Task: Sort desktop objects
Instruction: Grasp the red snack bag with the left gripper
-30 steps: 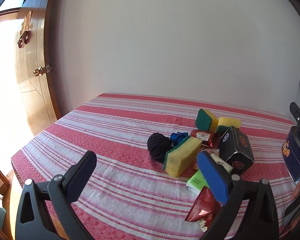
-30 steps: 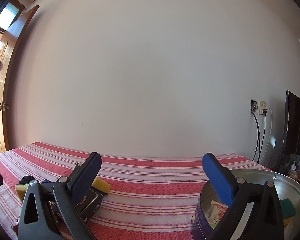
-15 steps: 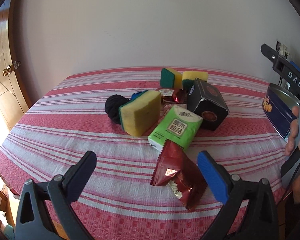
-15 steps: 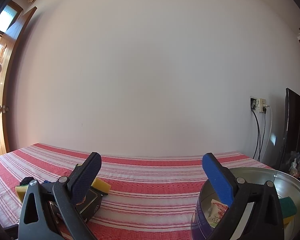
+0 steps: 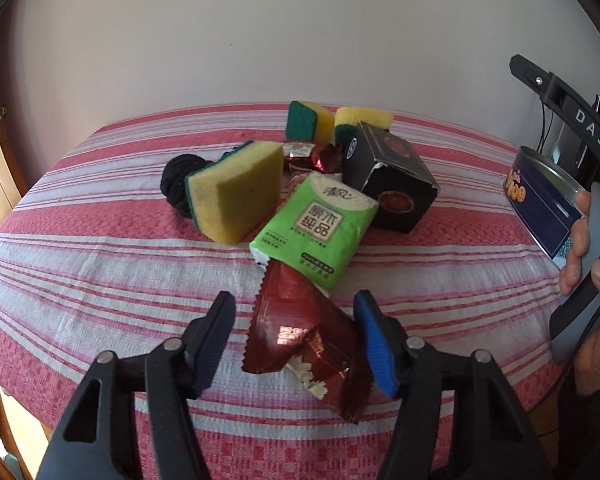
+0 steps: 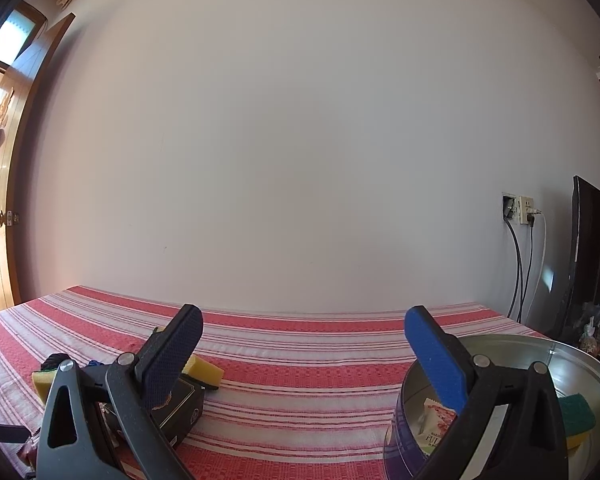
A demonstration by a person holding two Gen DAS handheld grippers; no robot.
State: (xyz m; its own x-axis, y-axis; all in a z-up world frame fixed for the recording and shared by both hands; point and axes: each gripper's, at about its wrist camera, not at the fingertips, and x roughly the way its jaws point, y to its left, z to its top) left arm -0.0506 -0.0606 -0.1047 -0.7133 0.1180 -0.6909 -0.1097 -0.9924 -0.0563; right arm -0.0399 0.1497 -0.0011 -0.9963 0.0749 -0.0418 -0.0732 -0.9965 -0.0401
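over the striped cloth point(image 5: 100, 272) my left gripper point(image 5: 296, 344) is closing around the red snack packet point(image 5: 300, 332), pads not yet pressing. next i must pinch it firmly and lift. my right gripper point(image 6: 304, 356) waits open beside the tin point(image 6: 412, 440).

Bright daylight floods from the left; sharp focus, fisheye-bent edges, dark corners.

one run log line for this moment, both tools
left tool: closing round red packet, not yet gripped | right tool: open, empty, level over cloth | tin: beside right tool
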